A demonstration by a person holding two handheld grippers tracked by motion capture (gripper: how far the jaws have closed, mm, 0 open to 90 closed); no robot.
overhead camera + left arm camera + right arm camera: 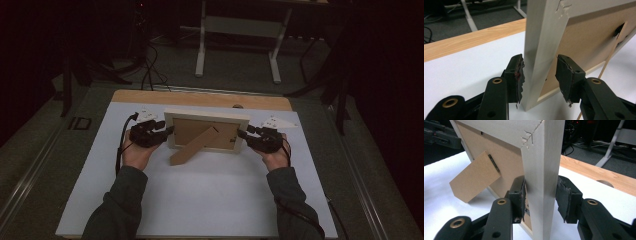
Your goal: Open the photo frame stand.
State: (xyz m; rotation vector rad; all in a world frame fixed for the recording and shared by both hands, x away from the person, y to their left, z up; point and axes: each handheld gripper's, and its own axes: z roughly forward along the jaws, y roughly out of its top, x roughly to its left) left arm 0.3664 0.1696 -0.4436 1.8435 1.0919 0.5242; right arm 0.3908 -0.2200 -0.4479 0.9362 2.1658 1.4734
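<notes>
White desk (210, 195) is carrying an upright picture frame (207, 117). Left hand-held gripper (540, 75) and right hand-held gripper (541, 197) are straddling its side rails, jaws parted; both should be withdrawing evenly so it stays standing.

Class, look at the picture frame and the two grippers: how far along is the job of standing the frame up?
Done: the picture frame stands upright on the white table, its cardboard stand swung out behind. In hand: the left gripper and the right gripper each straddle a side rail; the left shows a gap at one pad. Left: probably letting go and drawing both grippers away.
</notes>
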